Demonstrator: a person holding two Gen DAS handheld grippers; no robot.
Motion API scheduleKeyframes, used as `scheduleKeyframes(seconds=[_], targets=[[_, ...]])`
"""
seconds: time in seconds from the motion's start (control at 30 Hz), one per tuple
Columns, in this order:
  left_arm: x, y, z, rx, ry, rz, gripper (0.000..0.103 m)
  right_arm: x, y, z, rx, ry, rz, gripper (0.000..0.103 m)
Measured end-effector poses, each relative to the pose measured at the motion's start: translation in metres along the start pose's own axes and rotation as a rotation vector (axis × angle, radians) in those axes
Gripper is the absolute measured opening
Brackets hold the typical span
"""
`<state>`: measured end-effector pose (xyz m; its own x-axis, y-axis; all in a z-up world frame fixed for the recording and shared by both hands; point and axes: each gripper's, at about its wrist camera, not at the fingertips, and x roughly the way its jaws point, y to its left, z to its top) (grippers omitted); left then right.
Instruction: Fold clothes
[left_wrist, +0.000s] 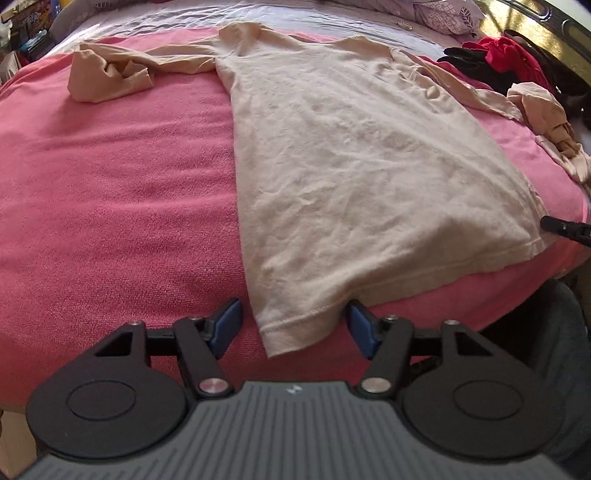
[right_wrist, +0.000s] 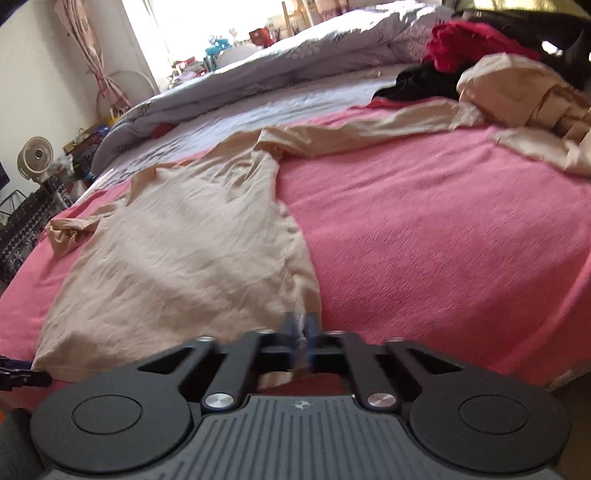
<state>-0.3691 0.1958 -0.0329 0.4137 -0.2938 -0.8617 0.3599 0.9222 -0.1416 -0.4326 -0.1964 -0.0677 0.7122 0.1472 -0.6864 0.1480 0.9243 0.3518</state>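
A beige long-sleeved shirt (left_wrist: 351, 147) lies flat on a pink blanket (left_wrist: 110, 203), hem toward me. One sleeve is bunched at the far left (left_wrist: 107, 77). My left gripper (left_wrist: 293, 314) is open, its blue pads (left_wrist: 225, 325) on either side of the shirt's near-left hem corner, not touching it. In the right wrist view, my right gripper (right_wrist: 303, 332) is shut on the other hem corner of the shirt (right_wrist: 177, 251), with fabric pinched between the pads. The right gripper's black tip (left_wrist: 554, 225) shows at the shirt's right edge.
A heap of red (right_wrist: 469, 40), black (right_wrist: 424, 83) and beige clothes (right_wrist: 517, 92) lies at the bed's far right. A pale duvet (right_wrist: 295, 51) runs along the back. A small fan (right_wrist: 35, 158) and clutter stand left of the bed.
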Motion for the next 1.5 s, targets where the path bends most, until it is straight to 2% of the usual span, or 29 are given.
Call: scheduleKeyframes(seconds=[0.07, 0.2, 0.3, 0.4, 0.47, 0.53, 0.57, 0.63, 0.67, 0.73, 0.77, 0.83, 0.93, 1.0, 1.07, 1.2, 1.27, 1.43, 1.47, 1.5], targets=[[-0.009, 0.0, 0.009, 0.002, -0.027, -0.051, 0.017, -0.001, 0.007, 0.003, 0.018, -0.007, 0.063, 0.005], [-0.024, 0.007, 0.059, 0.026, -0.148, -0.035, 0.018, -0.003, 0.018, 0.046, 0.056, -0.078, 0.172, 0.005], [-0.022, 0.016, 0.107, 0.028, -0.235, 0.037, 0.019, 0.004, 0.02, 0.094, 0.078, -0.162, 0.212, 0.005], [-0.004, 0.027, 0.145, 0.024, -0.256, 0.143, 0.02, 0.021, 0.026, 0.135, 0.019, -0.218, 0.135, 0.005], [0.017, 0.033, 0.16, 0.03, -0.21, 0.229, 0.02, 0.043, 0.029, 0.147, -0.05, -0.192, 0.021, 0.01], [0.034, 0.04, 0.163, 0.033, -0.167, 0.279, 0.02, 0.058, 0.034, 0.147, -0.139, -0.163, -0.085, 0.014], [0.038, 0.043, 0.16, 0.036, -0.155, 0.28, 0.02, 0.061, 0.038, 0.143, -0.198, -0.158, -0.131, 0.019], [0.04, 0.047, 0.149, 0.055, -0.147, 0.259, 0.021, 0.057, 0.047, 0.126, -0.343, -0.184, -0.129, 0.039], [0.038, 0.046, 0.142, 0.086, -0.152, 0.244, 0.022, 0.052, 0.052, 0.117, -0.417, -0.198, -0.119, 0.051], [0.035, 0.034, 0.133, 0.189, -0.167, 0.229, 0.032, 0.049, 0.064, 0.105, -0.566, -0.183, -0.116, 0.053], [0.034, 0.027, 0.13, 0.244, -0.174, 0.224, 0.043, 0.05, 0.071, 0.1, -0.636, -0.17, -0.125, 0.053], [0.036, 0.012, 0.129, 0.355, -0.186, 0.224, 0.048, 0.054, 0.081, 0.095, -0.74, -0.147, -0.133, 0.053], [0.045, -0.009, 0.134, 0.514, -0.185, 0.236, 0.051, 0.065, 0.088, 0.103, -0.758, -0.115, -0.107, 0.053], [0.053, -0.016, 0.135, 0.605, -0.175, 0.25, 0.051, 0.072, 0.079, 0.105, -0.701, -0.105, -0.084, 0.053], [0.057, -0.013, 0.135, 0.647, -0.166, 0.244, 0.051, 0.078, 0.069, 0.107, -0.64, -0.096, -0.06, 0.053], [0.068, 0.01, 0.137, 0.6, -0.115, 0.215, 0.053, 0.091, 0.049, 0.111, -0.518, -0.078, -0.013, 0.054], [0.07, 0.026, 0.139, 0.494, -0.095, 0.156, 0.053, 0.098, 0.038, 0.113, -0.457, -0.069, 0.011, 0.055], [0.072, 0.064, 0.139, 0.173, -0.088, -0.045, 0.053, 0.114, 0.013, 0.117, -0.304, -0.046, 0.069, 0.056], [0.073, 0.067, 0.139, 0.134, -0.093, -0.062, 0.053, 0.116, 0.013, 0.116, -0.296, -0.046, 0.071, 0.055], [0.073, 0.069, 0.139, 0.105, -0.099, -0.069, 0.052, 0.117, 0.014, 0.113, -0.291, -0.048, 0.067, 0.046]])
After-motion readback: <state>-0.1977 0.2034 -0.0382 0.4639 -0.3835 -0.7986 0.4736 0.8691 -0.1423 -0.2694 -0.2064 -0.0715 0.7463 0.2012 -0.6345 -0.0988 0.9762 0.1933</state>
